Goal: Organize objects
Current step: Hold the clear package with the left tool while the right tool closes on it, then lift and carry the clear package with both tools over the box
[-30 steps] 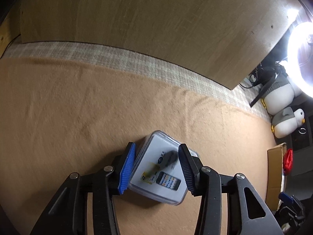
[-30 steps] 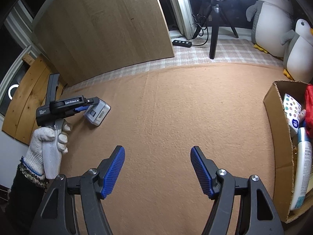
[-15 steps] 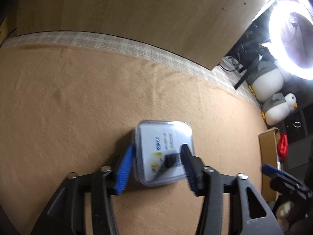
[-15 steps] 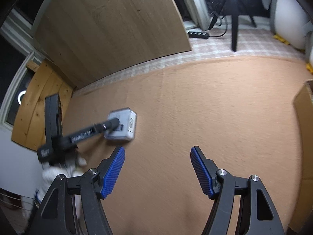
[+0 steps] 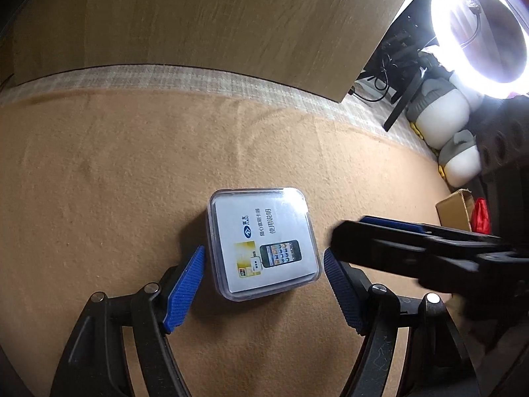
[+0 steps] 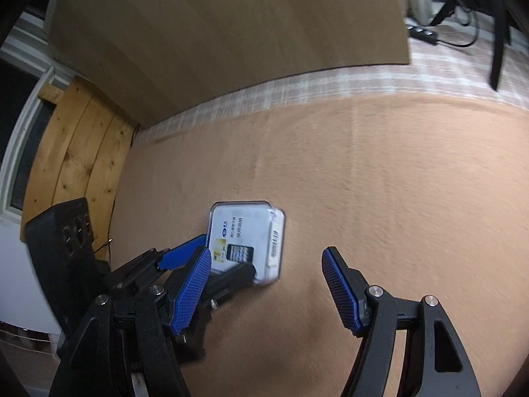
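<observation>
A clear plastic box with a white card showing a phone lies flat on the tan blanket. My left gripper straddles its near end. The jaws are opening, and both blue pads stand a little off the box's sides. In the right wrist view the same box lies just beyond my right gripper, nearer its left pad. That gripper is open with nothing between its fingers. The left gripper's fingers show there beside the box. The right gripper appears as a blurred dark shape at the right of the left wrist view.
A large wooden board leans behind the blanket, past a plaid strip. Far right are a ring light, penguin plush toys and a cardboard box holding something red. Pine planks stand at the left.
The left jaws have spread off the plastic box, which now lies flat on the blanket. The right gripper swung left and down until it faces the box; the cardboard box left its view.
</observation>
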### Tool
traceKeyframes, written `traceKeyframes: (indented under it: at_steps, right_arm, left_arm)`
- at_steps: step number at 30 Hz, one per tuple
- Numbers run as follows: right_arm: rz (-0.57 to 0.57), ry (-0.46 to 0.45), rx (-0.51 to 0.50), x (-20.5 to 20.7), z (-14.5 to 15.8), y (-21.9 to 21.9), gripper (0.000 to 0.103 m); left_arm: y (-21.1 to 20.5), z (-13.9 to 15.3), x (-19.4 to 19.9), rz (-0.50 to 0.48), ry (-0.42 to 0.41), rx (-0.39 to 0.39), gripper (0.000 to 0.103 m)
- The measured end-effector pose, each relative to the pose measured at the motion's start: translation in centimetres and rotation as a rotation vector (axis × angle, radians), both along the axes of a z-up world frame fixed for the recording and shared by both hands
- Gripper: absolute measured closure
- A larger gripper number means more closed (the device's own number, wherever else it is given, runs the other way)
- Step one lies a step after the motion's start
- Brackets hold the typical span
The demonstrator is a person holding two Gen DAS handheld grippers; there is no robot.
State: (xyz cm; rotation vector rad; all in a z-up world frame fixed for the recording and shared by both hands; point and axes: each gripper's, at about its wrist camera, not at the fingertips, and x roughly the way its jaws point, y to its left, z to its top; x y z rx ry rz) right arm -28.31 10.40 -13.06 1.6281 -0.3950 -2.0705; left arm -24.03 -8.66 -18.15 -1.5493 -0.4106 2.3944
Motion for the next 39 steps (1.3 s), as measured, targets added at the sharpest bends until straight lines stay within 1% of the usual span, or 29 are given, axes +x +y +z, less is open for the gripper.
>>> traceKeyframes:
  at_steps: [5, 9, 14, 17, 19, 21, 32, 39]
  right_arm:
    - [0.015, -0.031, 0.003, -0.9, -1.2, -1.3, 0.037]
    - [0.025, -0.047, 0.003, -1.0, -1.7, -2.0, 0.037]
    - [0.038, -0.062, -0.002, -1.0, -2.2, -2.7, 0.037]
    - [0.038, -0.069, 0.000, -1.1, -2.4, -3.1, 0.043]
    - [0.043, -0.078, -0.007, -1.2, -2.6, -3.3, 0.050]
    - [0.047, -0.078, -0.002, -1.1, -2.7, -3.5, 0.054]
    - [0.055, -0.060, 0.027, -0.7, -2.4, -3.6, 0.056]
    - [0.042, -0.033, 0.021, 0.7, -1.3, -2.5, 0.056]
  left_arm:
    - [0.3, -0.1, -0.1, -0.009, 0.002, 0.003, 0.026]
    - [0.3, -0.4, -0.4, -0.001, -0.003, 0.023, 0.026]
    - [0.3, -0.5, -0.5, 0.004, -0.001, 0.030, 0.026]
    - [0.2, -0.6, -0.7, 0.007, -0.001, 0.038, 0.026]
    - [0.5, -0.9, -0.8, 0.004, -0.003, 0.034, 0.027]
    - [0.6, -1.0, -0.9, 0.003, -0.001, 0.033, 0.027]
    - [1.1, -0.6, -0.3, 0.005, 0.022, 0.008, 0.028]
    - [3.1, 0.9, 1.2, -0.008, 0.069, -0.028, 0.029]
